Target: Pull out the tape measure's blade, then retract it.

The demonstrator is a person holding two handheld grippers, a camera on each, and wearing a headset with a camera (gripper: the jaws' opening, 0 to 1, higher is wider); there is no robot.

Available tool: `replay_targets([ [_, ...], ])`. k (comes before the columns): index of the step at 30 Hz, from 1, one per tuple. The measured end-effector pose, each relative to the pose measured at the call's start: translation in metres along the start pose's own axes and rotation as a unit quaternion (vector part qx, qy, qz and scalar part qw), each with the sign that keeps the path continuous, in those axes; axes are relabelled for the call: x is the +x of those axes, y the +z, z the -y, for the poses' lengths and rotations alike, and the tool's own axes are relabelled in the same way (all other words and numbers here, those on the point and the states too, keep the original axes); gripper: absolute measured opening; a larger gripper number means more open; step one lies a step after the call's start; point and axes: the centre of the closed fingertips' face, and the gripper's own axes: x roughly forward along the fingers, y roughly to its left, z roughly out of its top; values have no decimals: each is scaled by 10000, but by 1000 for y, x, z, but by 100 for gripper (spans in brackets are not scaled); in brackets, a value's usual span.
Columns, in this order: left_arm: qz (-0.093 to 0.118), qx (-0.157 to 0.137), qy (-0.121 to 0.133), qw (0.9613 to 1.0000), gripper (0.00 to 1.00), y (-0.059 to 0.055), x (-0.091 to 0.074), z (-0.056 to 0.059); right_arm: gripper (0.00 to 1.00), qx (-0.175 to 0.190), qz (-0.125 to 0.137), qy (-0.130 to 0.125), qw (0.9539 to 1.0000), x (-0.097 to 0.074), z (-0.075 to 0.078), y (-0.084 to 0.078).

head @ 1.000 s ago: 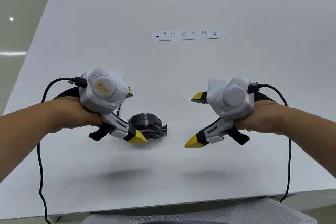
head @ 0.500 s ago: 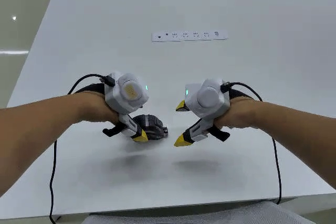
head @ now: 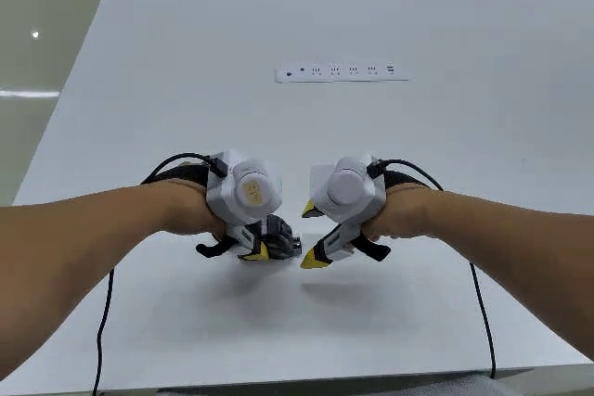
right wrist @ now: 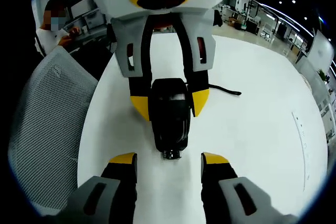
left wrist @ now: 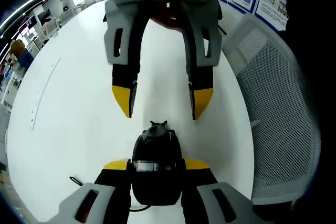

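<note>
I saw the left gripper point(left wrist: 156, 167) with its fingers clenched on the black tape measure point(head: 278, 231), above the white table point(head: 232, 25) near its front edge. My right gripper point(right wrist: 169, 159) faced it, fingers spread, apart from the blade end.

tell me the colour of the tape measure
Black tape measure, clearest in the right gripper view.

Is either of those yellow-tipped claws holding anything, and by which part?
The left gripper is shut on the black rounded tape measure, gripping the two sides of its case. The right gripper is open and holds nothing.
</note>
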Motion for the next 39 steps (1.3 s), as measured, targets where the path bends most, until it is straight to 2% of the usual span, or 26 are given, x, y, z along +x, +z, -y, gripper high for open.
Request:
replay_targets([
  [2,-137,141,-15,9998,33,-1,0,2,48,-29,-23,28,10000,2,-2,1],
  [7,-330,108,13,9994,33,-2,0,-2,39,-140,-145,127,9997,9,-7,-3],
  [11,-429,31,-13,9991,32,-5,-2,-2,34,-224,-246,76,9994,14,-5,-6],
  [16,-391,-117,23,9992,32,-5,-1,-3,25,-41,-200,82,9998,19,-4,-4],
  [19,-261,-209,31,9994,32,-5,-2,-3,22,-64,-230,14,9997,23,-1,-7],
  [21,-189,-231,53,9995,32,-5,-1,-2,16,-179,-285,-101,9994,23,4,-8],
  [26,-111,-284,140,9994,32,-3,-1,-1,15,-203,-350,-37,9992,24,1,-8],
  [29,-143,-259,144,9995,32,-3,0,-2,15,-207,-454,-59,9987,28,0,-9],
  [31,-153,-282,131,9994,32,-3,0,-2,15,-412,-547,-56,9976,30,0,-11],
  [35,-138,-286,127,9994,33,-3,0,-2,16,-387,-506,-69,9979,32,0,-14],
  [37,-130,-298,136,9994,33,-4,0,-1,15,-30,-409,-63,9991,31,1,-13],
  [39,-131,-306,147,9993,33,-4,0,-1,14,-80,-450,-23,9990,32,2,-13],
])
